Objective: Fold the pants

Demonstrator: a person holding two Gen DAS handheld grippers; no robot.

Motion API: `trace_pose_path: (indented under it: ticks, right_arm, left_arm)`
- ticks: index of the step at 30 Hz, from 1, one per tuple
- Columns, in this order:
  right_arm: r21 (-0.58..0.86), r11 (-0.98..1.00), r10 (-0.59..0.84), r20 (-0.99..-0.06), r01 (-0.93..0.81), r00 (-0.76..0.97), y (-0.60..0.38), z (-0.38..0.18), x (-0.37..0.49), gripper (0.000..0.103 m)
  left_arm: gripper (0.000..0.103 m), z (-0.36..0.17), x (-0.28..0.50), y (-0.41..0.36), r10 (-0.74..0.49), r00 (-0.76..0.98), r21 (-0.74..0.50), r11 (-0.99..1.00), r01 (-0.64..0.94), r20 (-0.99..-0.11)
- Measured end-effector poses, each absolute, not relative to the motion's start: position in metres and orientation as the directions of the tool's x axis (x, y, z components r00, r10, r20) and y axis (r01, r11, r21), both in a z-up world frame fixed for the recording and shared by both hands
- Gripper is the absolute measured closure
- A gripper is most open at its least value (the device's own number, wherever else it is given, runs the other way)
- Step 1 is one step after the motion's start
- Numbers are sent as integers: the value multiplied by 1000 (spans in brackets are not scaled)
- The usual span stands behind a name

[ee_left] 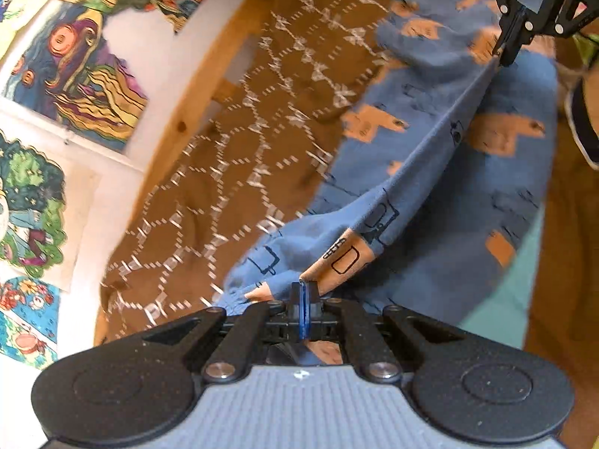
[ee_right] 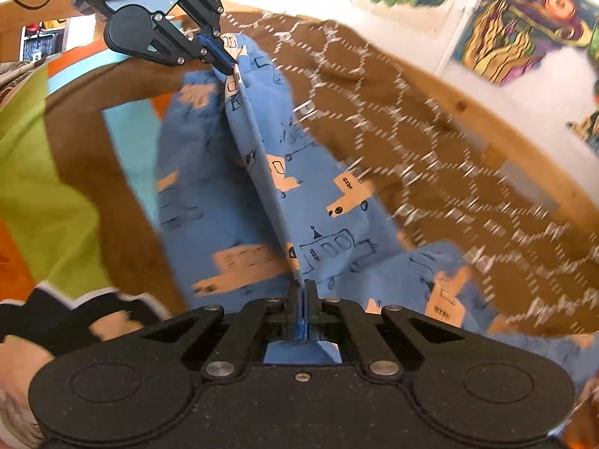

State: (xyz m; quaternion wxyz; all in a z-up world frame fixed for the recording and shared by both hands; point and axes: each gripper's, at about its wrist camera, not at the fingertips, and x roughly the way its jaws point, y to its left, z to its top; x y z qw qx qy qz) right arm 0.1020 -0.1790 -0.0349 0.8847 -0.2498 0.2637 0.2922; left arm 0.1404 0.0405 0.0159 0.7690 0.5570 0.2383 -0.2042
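**A:** Both grippers are on the pants [ee_left: 430, 172], blue fabric printed with orange trucks. The left gripper [ee_left: 304, 292] has its jaws pressed together, pinching one edge of the cloth.

**B:** And the right gripper [ee_right: 302, 290] does likewise, jaws clamped flat on the fabric with blue cloth bunched between the arms behind them.

**A:** Between the two pinch points the edge runs as a taut, straight ridge. From the left wrist view the other gripper shows at top right, biting the far end of that ridge.

**B:** The rest of the pants hangs below the ridge and spreads onto the brown blanket [ee_right: 430, 142] with its white dashed hexagon pattern.

**A:** A wooden bed frame [ee_right: 498, 112] borders the blanket, colourful drawings [ee_left: 82, 71] on the white wall behind. The background is blurred.
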Motion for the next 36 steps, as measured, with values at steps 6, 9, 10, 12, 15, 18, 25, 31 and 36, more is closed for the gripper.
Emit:
trace_pose_path:
  ticks: [6, 9, 10, 12, 15, 18, 25, 31, 36]
  right_arm:
    - [-270, 712, 385, -621, -648, 683, -171, -45, 95, 103]
    - [-279, 714, 385, -610, -642, 693, -172, -41, 92, 103]
    - [-290, 710, 384, -605, -642, 698, -172, -39, 89, 103]
    - [-315, 693, 382, -601, -648, 702, -170, -37, 85, 103]
    - [-322, 677, 382, -615, -662, 690, -167, -44, 79, 103]
    - [-341, 665, 365, -628, -664, 687, -164, -54, 76, 103]
    - [-345, 672, 364, -617, -656, 698, -165, -55, 74, 103]
    - [-386, 645, 352, -615, -659, 705, -161, -57, 68, 103]
    - [-425, 624, 339, -608, -656, 717, -159, -62, 64, 103]
  left_arm:
    - [102, -1, 133, 49, -30, 798, 756, 299, 582, -602]
    - [103, -2, 128, 51, -39, 804, 760, 302, 575, -593]
    - [103, -3, 128, 52, -39, 802, 761, 293, 579, -596]
    - [102, -8, 125, 53, -37, 802, 766, 273, 582, -596]
    - [102, -15, 126, 57, -33, 799, 768, 256, 588, -601]
    - [99, -20, 123, 59, -44, 801, 773, 238, 588, -597]
    - [77, -11, 120, 67, -71, 769, 727, 281, 626, -635]
    - [35, -3, 109, 68, -112, 745, 697, 284, 658, -658]
    - [26, 0, 108, 66, -125, 723, 665, 310, 679, -679]
